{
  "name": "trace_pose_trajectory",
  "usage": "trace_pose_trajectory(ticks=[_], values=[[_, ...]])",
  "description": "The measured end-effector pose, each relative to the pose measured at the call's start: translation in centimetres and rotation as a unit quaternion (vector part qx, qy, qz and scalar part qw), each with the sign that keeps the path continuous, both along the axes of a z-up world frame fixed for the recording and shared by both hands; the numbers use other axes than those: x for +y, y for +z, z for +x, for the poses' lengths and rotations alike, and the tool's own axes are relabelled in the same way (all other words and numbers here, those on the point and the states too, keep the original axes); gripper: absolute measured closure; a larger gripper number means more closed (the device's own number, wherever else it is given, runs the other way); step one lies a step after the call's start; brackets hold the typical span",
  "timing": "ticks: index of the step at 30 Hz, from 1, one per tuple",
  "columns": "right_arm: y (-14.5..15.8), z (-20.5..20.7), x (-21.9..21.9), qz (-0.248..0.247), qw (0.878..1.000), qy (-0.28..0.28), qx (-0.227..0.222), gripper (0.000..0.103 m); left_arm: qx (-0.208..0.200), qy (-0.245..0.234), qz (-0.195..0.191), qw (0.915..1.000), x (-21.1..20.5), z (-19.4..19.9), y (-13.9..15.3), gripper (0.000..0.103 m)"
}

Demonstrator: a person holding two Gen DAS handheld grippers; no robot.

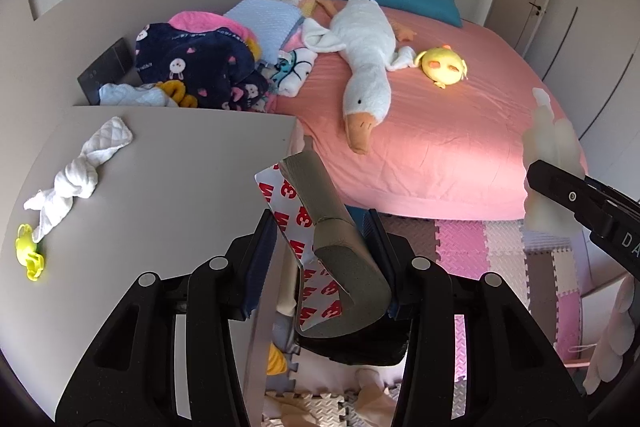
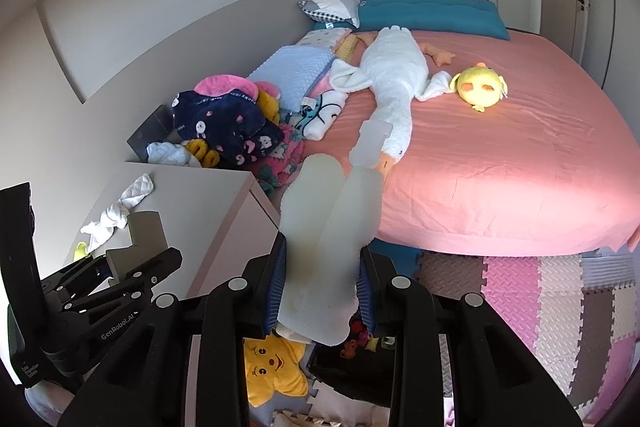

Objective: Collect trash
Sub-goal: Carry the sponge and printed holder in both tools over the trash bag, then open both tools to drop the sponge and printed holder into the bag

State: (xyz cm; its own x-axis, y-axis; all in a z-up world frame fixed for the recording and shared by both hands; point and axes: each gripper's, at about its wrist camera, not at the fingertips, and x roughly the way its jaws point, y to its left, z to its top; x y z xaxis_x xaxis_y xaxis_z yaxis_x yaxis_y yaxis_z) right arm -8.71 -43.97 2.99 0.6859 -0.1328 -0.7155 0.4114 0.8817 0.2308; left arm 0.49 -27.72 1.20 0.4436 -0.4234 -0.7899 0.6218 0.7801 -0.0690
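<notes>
In the left wrist view my left gripper (image 1: 322,251) is shut on a bent grey foam strip (image 1: 320,195) with a white, red-printed adhesive backing (image 1: 288,219). It hangs past the edge of a beige cabinet top (image 1: 180,163). My right gripper (image 2: 322,283) is shut on pale translucent plastic pieces (image 2: 324,223) that stick up between its blue pads. Each gripper shows in the other's view: the right gripper (image 1: 560,187) at the right edge with the plastic (image 1: 552,143), and the left gripper (image 2: 136,257) at lower left with the foam (image 2: 146,231).
A knotted white cloth (image 1: 76,183) and a yellow clip (image 1: 28,259) lie on the cabinet. The pink bed (image 1: 460,131) holds a goose plush (image 1: 364,55), a yellow chick plush (image 1: 442,65) and piled clothes (image 1: 200,67). A dark container (image 2: 352,367), a star plush (image 2: 272,367) and foam mats (image 2: 540,299) are below.
</notes>
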Motion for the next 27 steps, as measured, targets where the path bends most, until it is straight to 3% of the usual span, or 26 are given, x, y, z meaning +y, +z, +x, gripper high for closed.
trace_pose_trajectory(ticks=[20,24,25,26,27], values=[[-0.6,-2.4,-4.3,0.006,0.999,-0.034,0.01,0.07,0.002,-0.061,0.019,0.998,-5.8,-2.5,-1.1,0.058],[-1.1,-2.1,-4.9,0.011,0.999,-0.036,0.017,0.065,0.013,-0.072,0.033,0.9968,-6.6,-2.3,-2.0,0.057],[-1.2,-2.0,-5.1,0.012,0.999,-0.034,0.022,0.064,0.022,-0.08,0.041,0.9957,-6.9,-2.3,-2.3,0.045],[-1.3,-1.9,-5.2,0.011,0.999,-0.034,0.023,0.057,0.027,-0.082,0.048,0.9951,-7.2,-2.3,-2.5,0.023],[-1.3,-1.8,-5.2,0.009,0.999,-0.037,0.021,0.047,0.023,-0.079,0.054,0.9952,-7.3,-2.3,-2.5,0.014]])
